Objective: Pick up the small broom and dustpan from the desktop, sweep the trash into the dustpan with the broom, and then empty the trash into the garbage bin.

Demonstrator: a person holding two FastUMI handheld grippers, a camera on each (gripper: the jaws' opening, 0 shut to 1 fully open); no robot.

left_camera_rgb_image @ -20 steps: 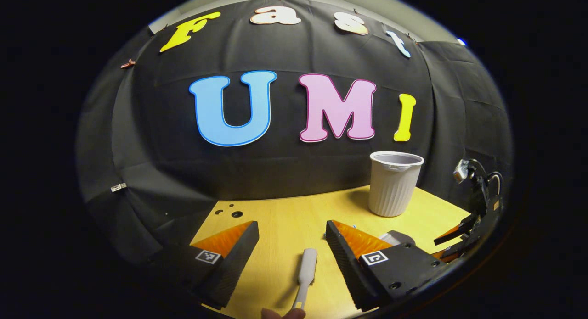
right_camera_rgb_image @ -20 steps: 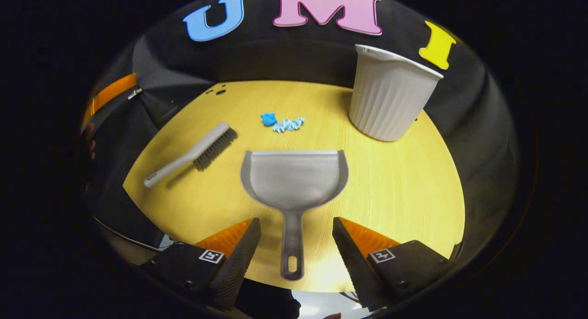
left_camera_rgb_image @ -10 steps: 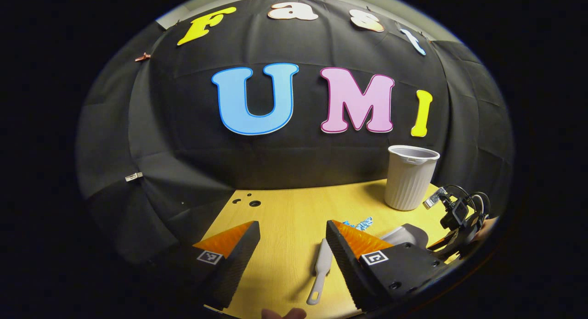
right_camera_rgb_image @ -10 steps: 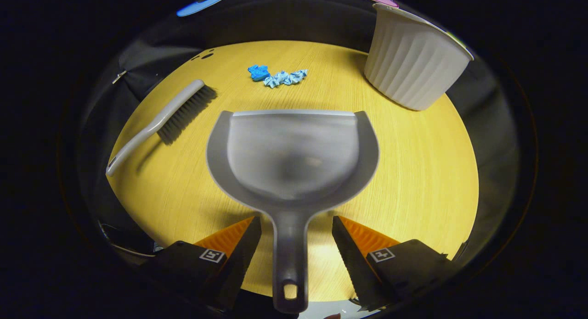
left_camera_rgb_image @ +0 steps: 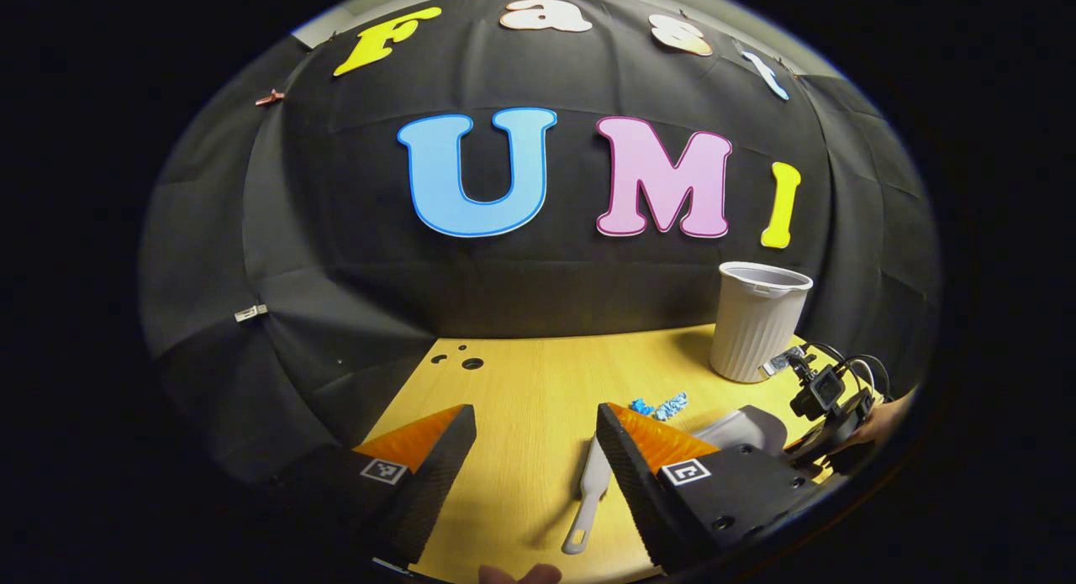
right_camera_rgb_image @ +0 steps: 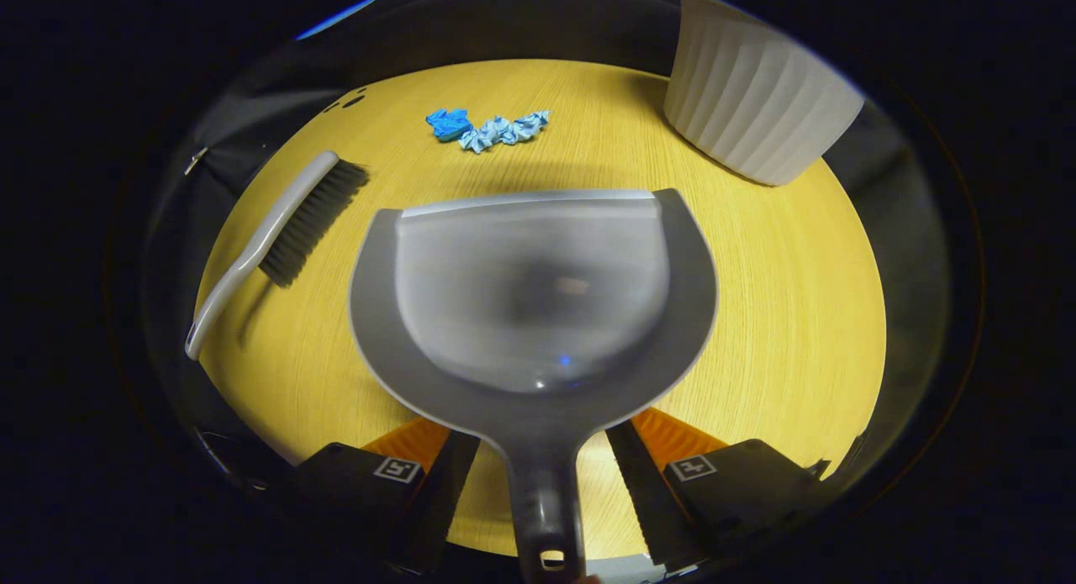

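Task barely begun: right hand-held gripper (right_camera_rgb_image: 542, 475) spread astride the dustpan (right_camera_rgb_image: 531, 290) handle, left hand-held gripper (left_camera_rgb_image: 535, 458) spread beside the broom (right_camera_rgb_image: 273, 235); both lie on the counter (right_camera_rgb_image: 782, 307), trash (right_camera_rgb_image: 486, 128) just beyond the dustpan, unswept.

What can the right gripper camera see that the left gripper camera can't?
The right gripper view looks down into the whole dustpan, with its handle running between the right gripper fingers, and it shows the broom's dark bristles.

The left gripper view shows the open left gripper, the bin's open top, a fingertip at the bottom edge, and the other gripper with a hand holding it, far right.

Both views show the yellow table, the white bin, the blue trash and the broom.
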